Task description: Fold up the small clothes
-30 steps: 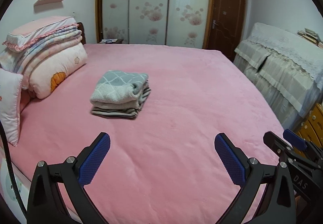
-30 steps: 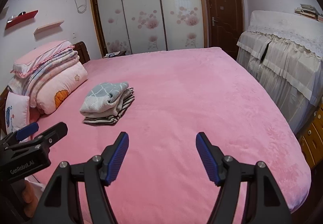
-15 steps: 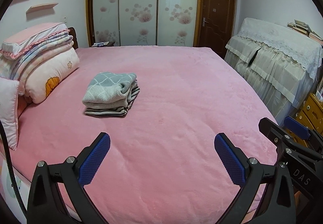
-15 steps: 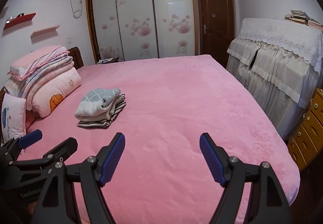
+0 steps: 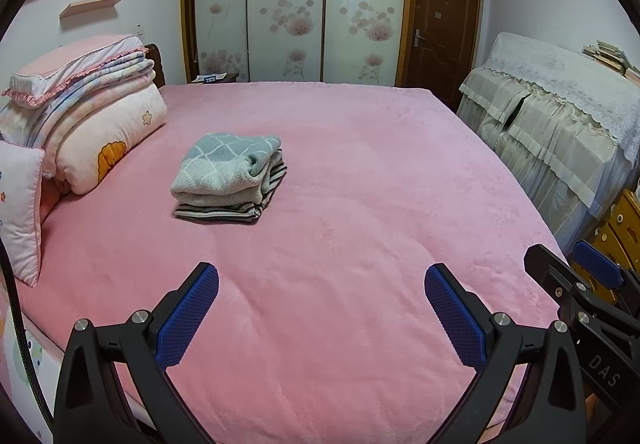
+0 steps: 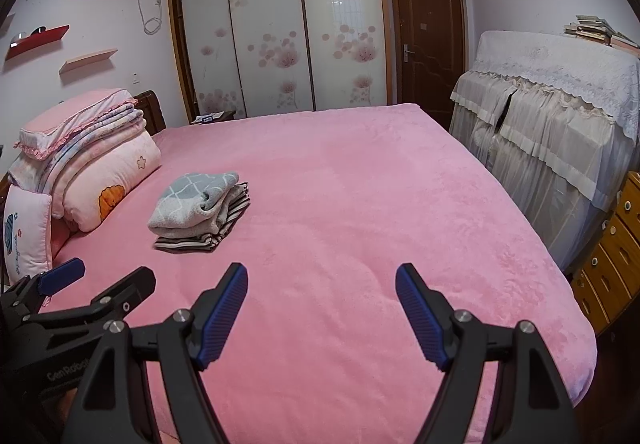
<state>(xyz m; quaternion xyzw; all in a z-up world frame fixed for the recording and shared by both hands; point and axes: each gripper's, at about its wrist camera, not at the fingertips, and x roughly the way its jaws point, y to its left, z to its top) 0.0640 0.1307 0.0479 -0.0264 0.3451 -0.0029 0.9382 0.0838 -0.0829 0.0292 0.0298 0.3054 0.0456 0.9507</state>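
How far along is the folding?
Done: a stack of folded clothes sits on the pink bed. In hand: nothing; left gripper and right gripper have open, empty jaws. Left: no unfolded clothes in view.

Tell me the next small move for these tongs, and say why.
Probably none beyond drawing both back. The clothes already sit in a neat folded stack on the pink bed, and no loose garment shows anywhere on it. The left tongs and right tongs are open and empty, well short of the stack.
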